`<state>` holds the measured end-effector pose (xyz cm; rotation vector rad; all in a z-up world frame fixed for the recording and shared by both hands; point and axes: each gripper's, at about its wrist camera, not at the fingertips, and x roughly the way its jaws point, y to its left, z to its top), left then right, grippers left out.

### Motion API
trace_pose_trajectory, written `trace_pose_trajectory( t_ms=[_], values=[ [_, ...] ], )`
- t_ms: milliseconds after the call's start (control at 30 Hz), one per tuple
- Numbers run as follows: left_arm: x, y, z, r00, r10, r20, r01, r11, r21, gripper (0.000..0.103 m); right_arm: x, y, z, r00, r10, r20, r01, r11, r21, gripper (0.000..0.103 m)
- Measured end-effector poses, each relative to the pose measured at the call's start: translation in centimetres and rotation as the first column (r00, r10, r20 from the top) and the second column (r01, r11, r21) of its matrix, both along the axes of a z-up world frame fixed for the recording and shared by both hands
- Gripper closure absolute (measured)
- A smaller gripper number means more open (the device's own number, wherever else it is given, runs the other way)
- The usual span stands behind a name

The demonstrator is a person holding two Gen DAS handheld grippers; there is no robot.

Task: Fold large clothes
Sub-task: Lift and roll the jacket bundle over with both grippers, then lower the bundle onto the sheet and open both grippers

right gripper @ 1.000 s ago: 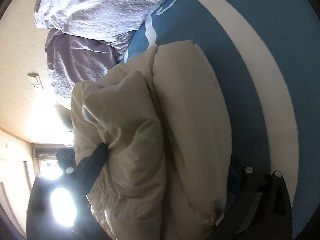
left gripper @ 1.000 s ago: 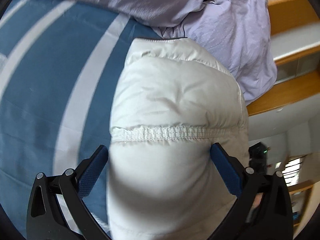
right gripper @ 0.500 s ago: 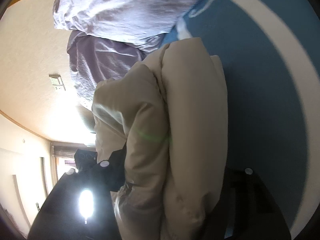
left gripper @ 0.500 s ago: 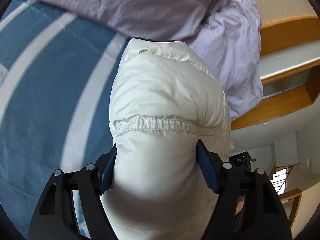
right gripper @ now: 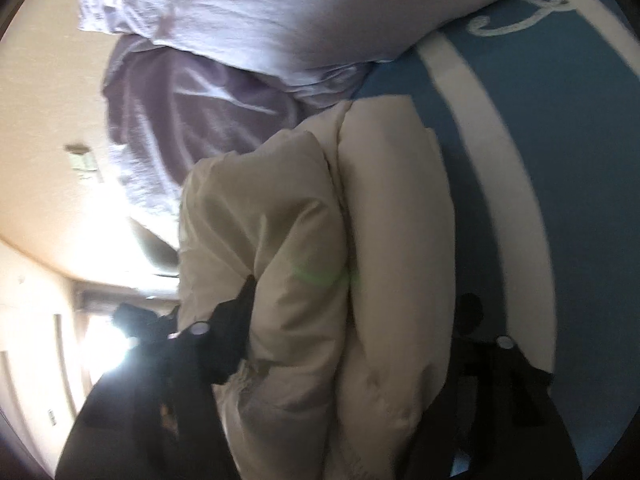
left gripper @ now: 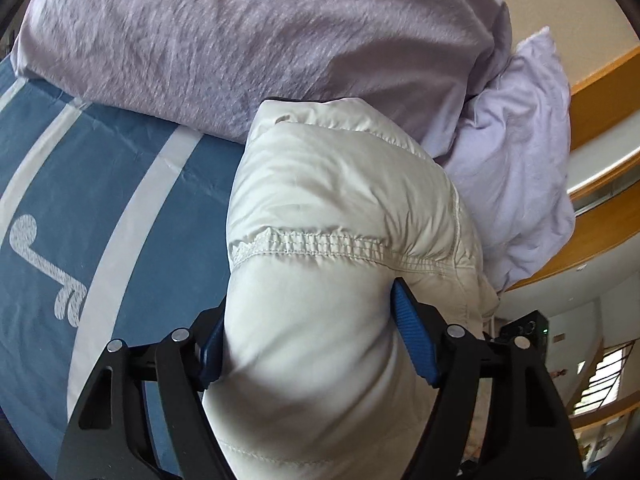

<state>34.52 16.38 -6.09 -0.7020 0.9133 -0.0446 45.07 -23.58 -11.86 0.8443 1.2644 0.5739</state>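
A folded cream-white puffer jacket (left gripper: 340, 200) fills the middle of the left wrist view. Its quilted seam runs just ahead of the fingers. My left gripper (left gripper: 310, 300) has its blue pads (left gripper: 416, 340) pressed into both sides of the bundle, and the jaws are opening slightly. In the right wrist view the same jacket (right gripper: 312, 240) shows as stacked folds. My right gripper (right gripper: 356, 296) holds it between dark fingers (right gripper: 236, 332) and its jaws are opening too. The far end of the jacket touches the lilac bedding.
A blue bed cover with white stripes (left gripper: 80, 160) lies under and beside the jacket, also the bed cover (right gripper: 580, 160) at the right. A crumpled lilac duvet and pillow (left gripper: 240, 40) are piled at the far end. A wooden headboard ledge (left gripper: 600, 92) stands behind them.
Both grippers closed from wide open onto the jacket. The bundle then moved across the bed toward the lilac bedding, which now looms larger in both views.
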Motion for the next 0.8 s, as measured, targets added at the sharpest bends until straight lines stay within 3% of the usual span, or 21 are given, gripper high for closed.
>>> trace_pose_trajectory(
  t_ms=[100,167,267,367,467,667,733,800],
  values=[
    [-0.1,-0.5,0.5,1.000,-0.005,0.000,0.005,0.997,0.071,0.022,-0.5,-0.6,0.9,1.000,-0.019,0.011,0.020,0.996,-0.082,0.031],
    [-0.2,-0.8,1.5,1.000,0.005,0.005,-0.006,0.986,0.169,0.022,-1.1,-1.5,2.4,0.998,-0.043,0.049,0.050,0.987,-0.155,0.026],
    [-0.4,-1.7,3.3,0.998,0.028,0.049,-0.043,0.943,0.330,0.019,-1.9,-3.0,5.3,0.983,-0.104,0.148,0.134,0.968,-0.211,0.023],
    [-0.2,-3.3,4.4,0.996,0.023,0.082,-0.057,0.894,0.444,0.016,-2.2,-2.2,7.9,0.966,-0.079,0.248,0.154,0.941,-0.303,0.023],
    [0.1,-4.7,4.6,0.996,0.005,0.091,-0.052,0.852,0.520,0.015,-2.9,0.9,10.0,0.933,0.017,0.361,0.148,0.893,-0.426,0.027],
    [1.5,-7.6,4.2,0.996,-0.035,0.086,-0.028,0.772,0.635,0.015,-5.0,6.9,11.7,0.818,0.196,0.540,0.195,0.790,-0.581,0.037],
    [1.1,-7.7,4.1,0.995,-0.039,0.095,-0.031,0.762,0.647,0.014,-5.1,7.6,11.3,0.808,0.215,0.548,0.202,0.773,-0.602,0.038],
    [1.0,-7.7,4.0,0.994,-0.039,0.099,-0.035,0.762,0.646,0.014,-4.9,8.1,10.1,0.820,0.216,0.530,0.197,0.763,-0.616,0.039]
  ],
)
